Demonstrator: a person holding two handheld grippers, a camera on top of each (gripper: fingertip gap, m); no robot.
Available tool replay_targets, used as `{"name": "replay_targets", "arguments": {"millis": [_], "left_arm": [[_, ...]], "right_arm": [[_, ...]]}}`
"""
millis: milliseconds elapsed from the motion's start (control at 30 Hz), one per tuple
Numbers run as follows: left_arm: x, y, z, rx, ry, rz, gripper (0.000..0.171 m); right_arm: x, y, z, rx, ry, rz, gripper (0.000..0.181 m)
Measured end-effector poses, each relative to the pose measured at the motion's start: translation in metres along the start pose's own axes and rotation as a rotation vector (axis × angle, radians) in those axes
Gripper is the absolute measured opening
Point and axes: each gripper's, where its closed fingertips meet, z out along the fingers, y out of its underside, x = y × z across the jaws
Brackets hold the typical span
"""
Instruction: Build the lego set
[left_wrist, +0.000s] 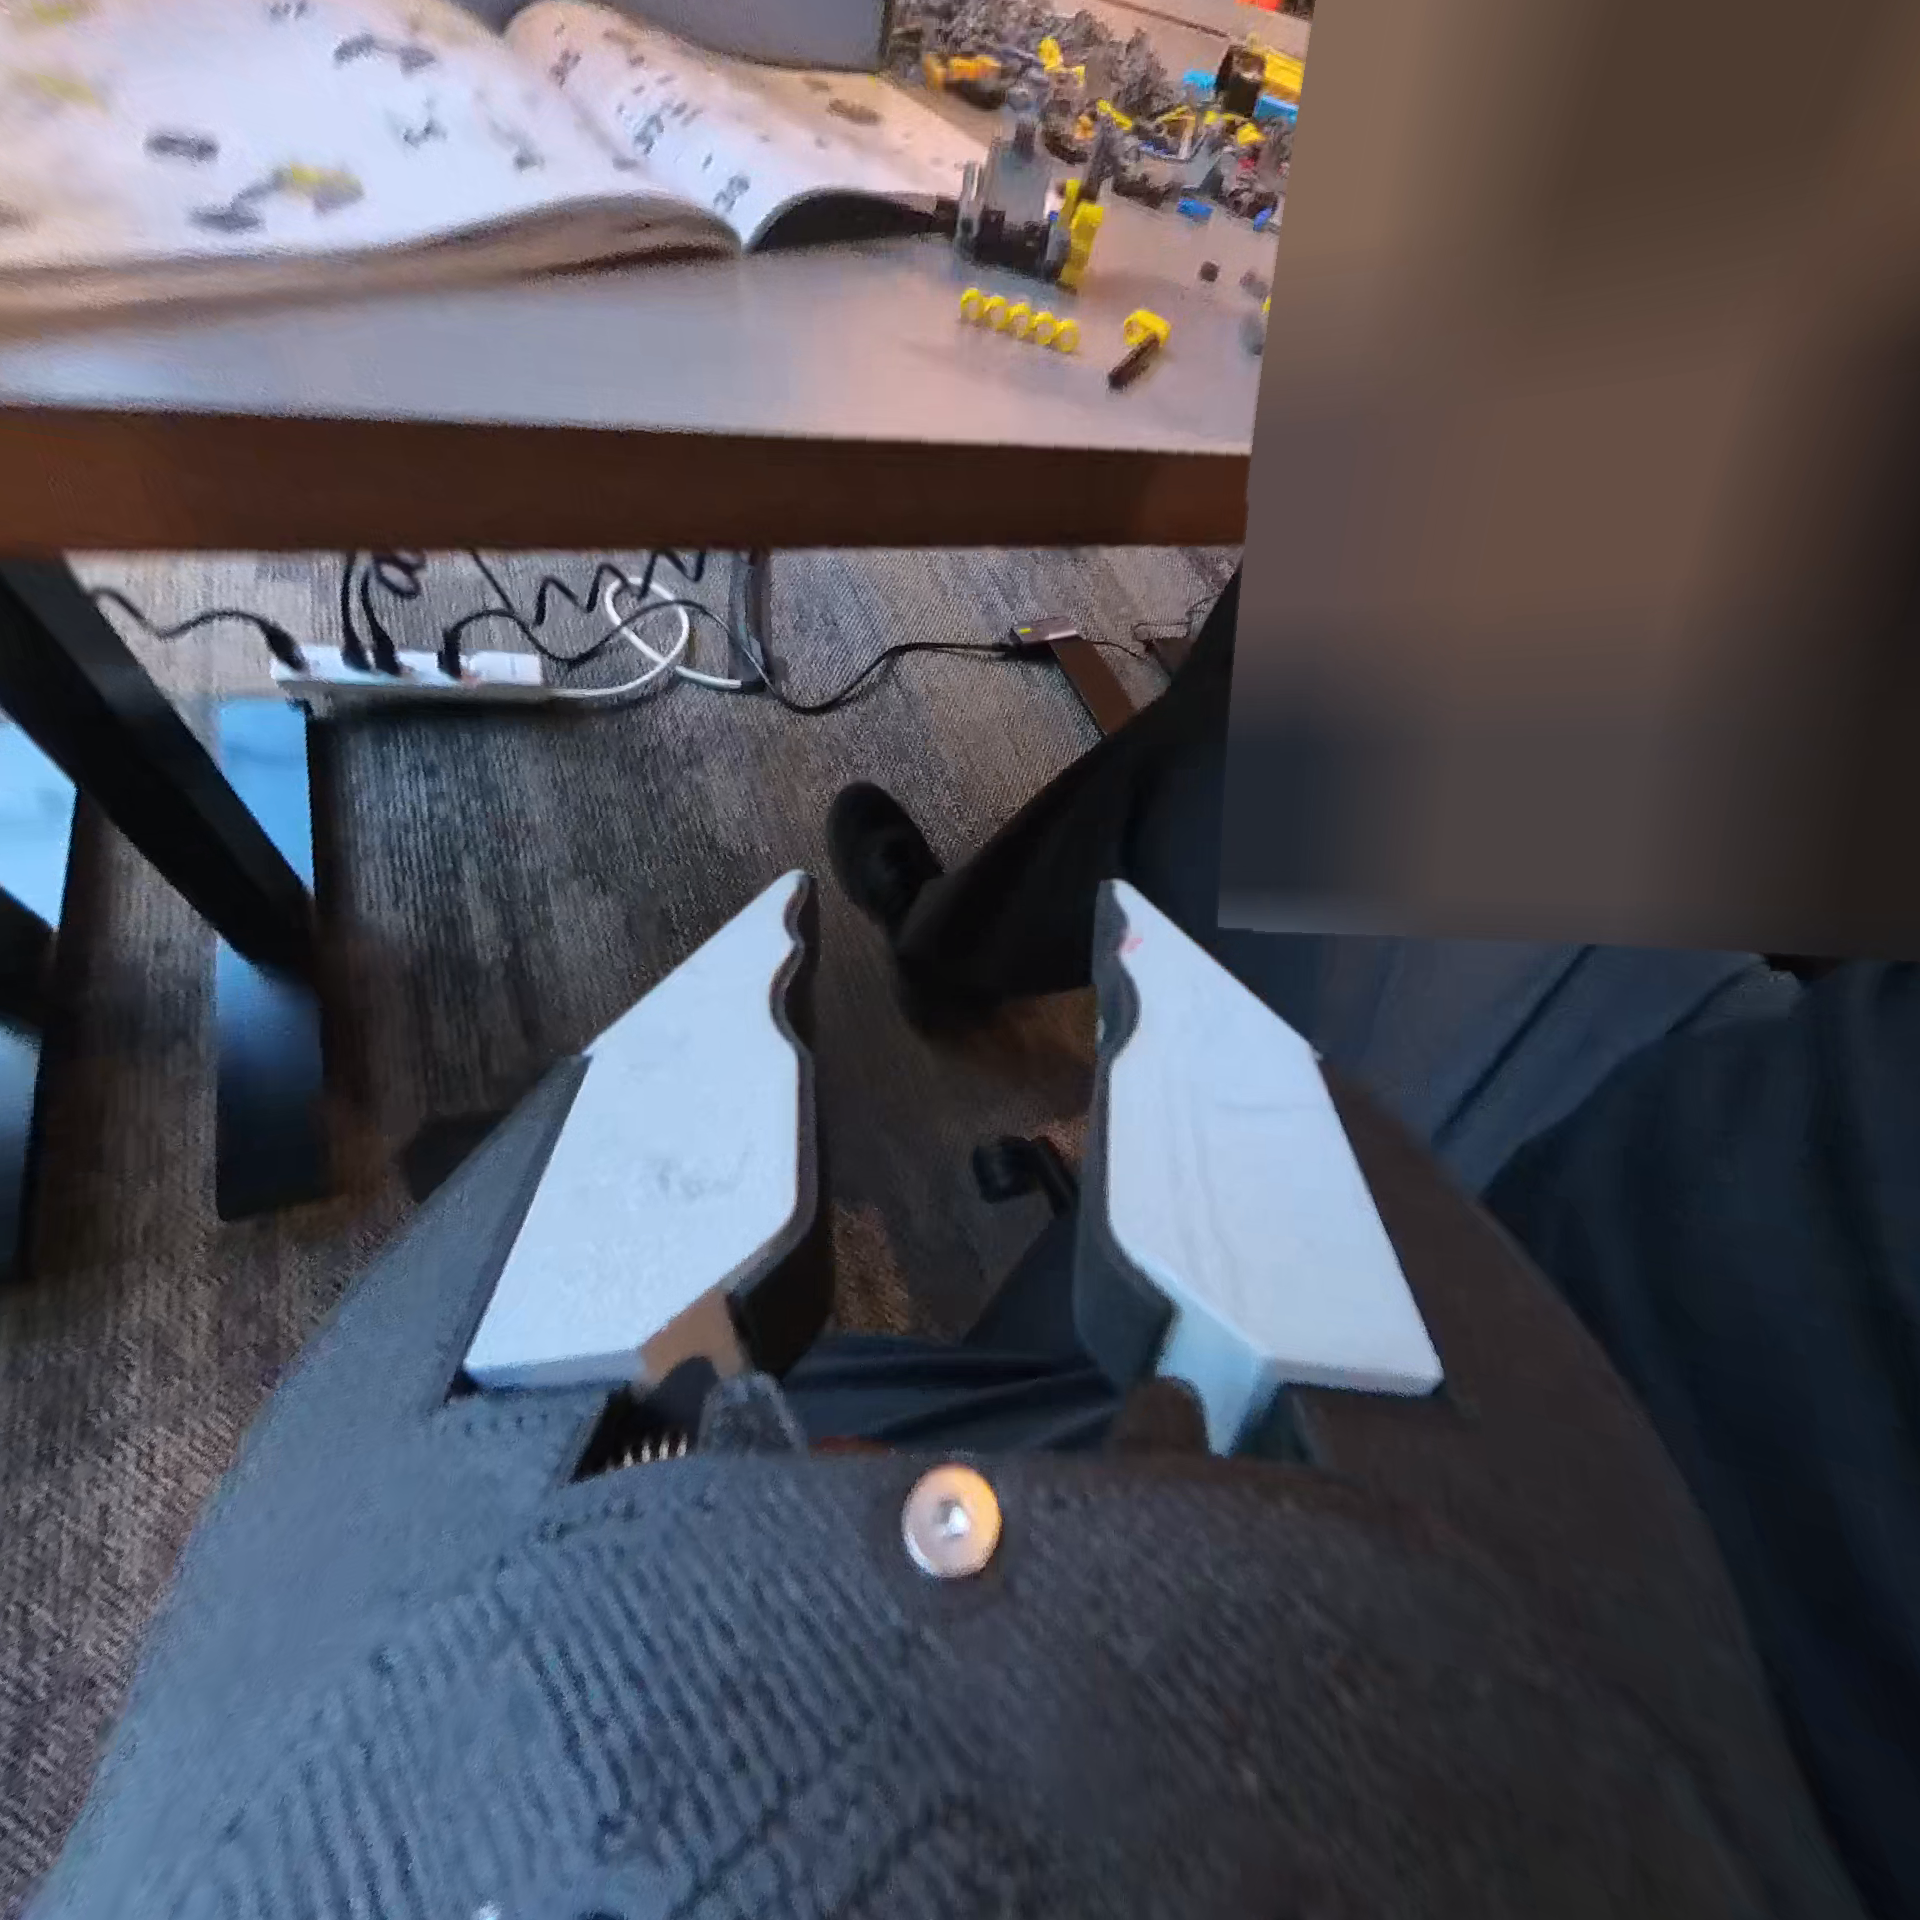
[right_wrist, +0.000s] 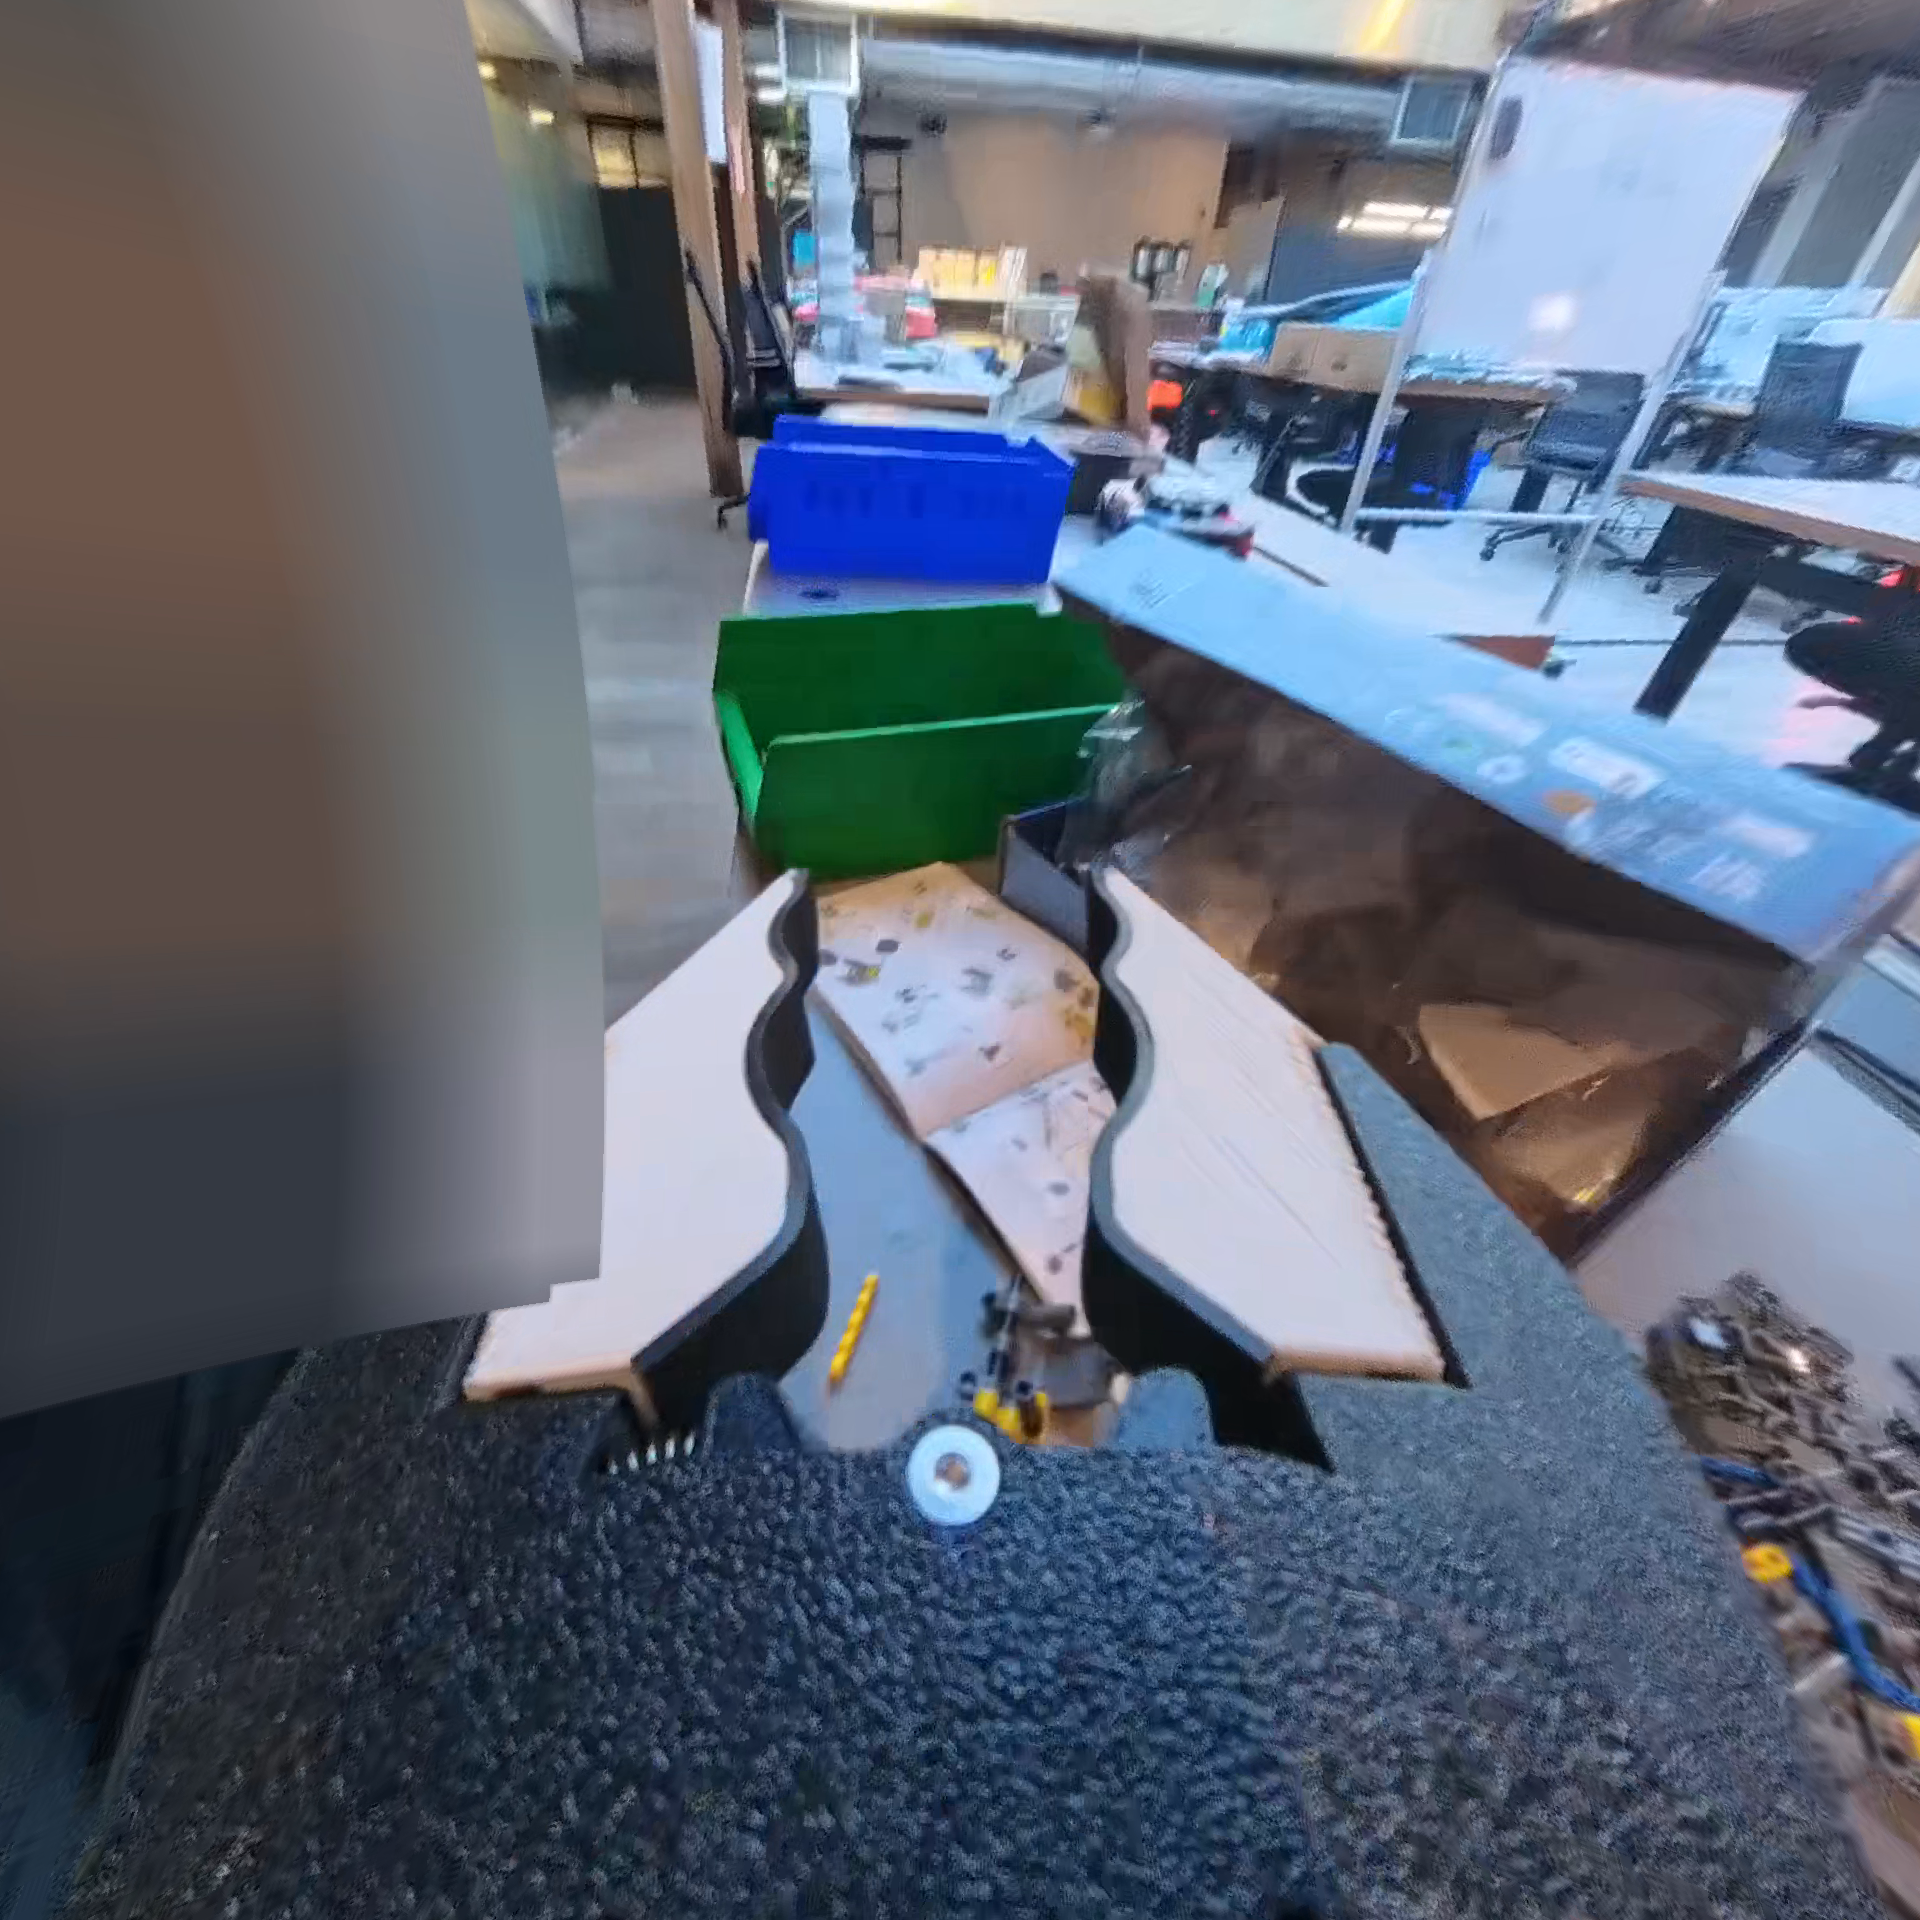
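Note:
My left gripper (left_wrist: 954, 914) is open and empty, held below the table edge (left_wrist: 623, 478) over the carpet, pointing at a person's dark shoe (left_wrist: 883, 857). On the table above lie an open instruction booklet (left_wrist: 416, 135), a small grey and yellow brick model (left_wrist: 1029, 213), a row of yellow rings (left_wrist: 1018, 320) and a yellow and black pin (left_wrist: 1141, 345). My right gripper (right_wrist: 951, 899) is open and empty above the table, over an open instruction booklet (right_wrist: 966, 1008). A yellow rod (right_wrist: 854, 1328) and a small brick assembly (right_wrist: 1013, 1371) lie below it.
A green bin (right_wrist: 904, 738) and a blue bin (right_wrist: 904, 509) stand beyond the booklet. A large open cardboard box (right_wrist: 1455, 935) lies on the right. A heap of loose bricks (right_wrist: 1808, 1475) is at the right edge. Cables and a power strip (left_wrist: 405, 665) lie under the table. Across from one pair of fingers to the other is roughly 35 centimeters. The yellow rod (right_wrist: 854, 1328) is about equally far from each gripper, around 20 centimeters. It turns up in the left wrist view (left_wrist: 1030, 324) as well.

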Motion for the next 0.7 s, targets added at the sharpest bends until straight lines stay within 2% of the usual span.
{"name": "replay_targets", "arguments": {"millis": [33, 133, 233, 333, 467, 567, 700], "left_arm": [[-0.003, -0.005, 0.007, -0.007, -0.005, 0.042, 0.051], [-0.008, -0.023, 0.030, -0.028, 0.000, 0.096, 0.047], [0.023, -0.066, 0.051, 0.066, 0.144, 0.072, 0.050], [0.043, -0.093, 0.075, 0.105, 0.170, 0.169, 0.048], [0.053, -0.077, 0.097, 0.053, 0.182, 0.215, 0.047], [0.066, -0.077, 0.088, 0.080, 0.198, 0.246, 0.049], [0.050, -0.056, 0.080, 0.013, 0.094, 0.343, 0.052]], "right_arm": [[0.005, -0.005, -0.001, -0.001, -0.001, 0.012, 0.051], [0.004, 0.016, -0.009, -0.103, -0.015, 0.063, 0.054], [-0.008, 0.047, -0.021, -0.148, 0.003, 0.111, 0.053], [-0.022, 0.082, -0.034, -0.187, 0.019, 0.172, 0.052], [-0.029, 0.122, -0.039, -0.230, 0.076, 0.216, 0.050], [-0.042, 0.131, -0.035, -0.220, 0.077, 0.238, 0.055], [-0.058, 0.139, -0.026, -0.240, 0.095, 0.240, 0.061]]}}
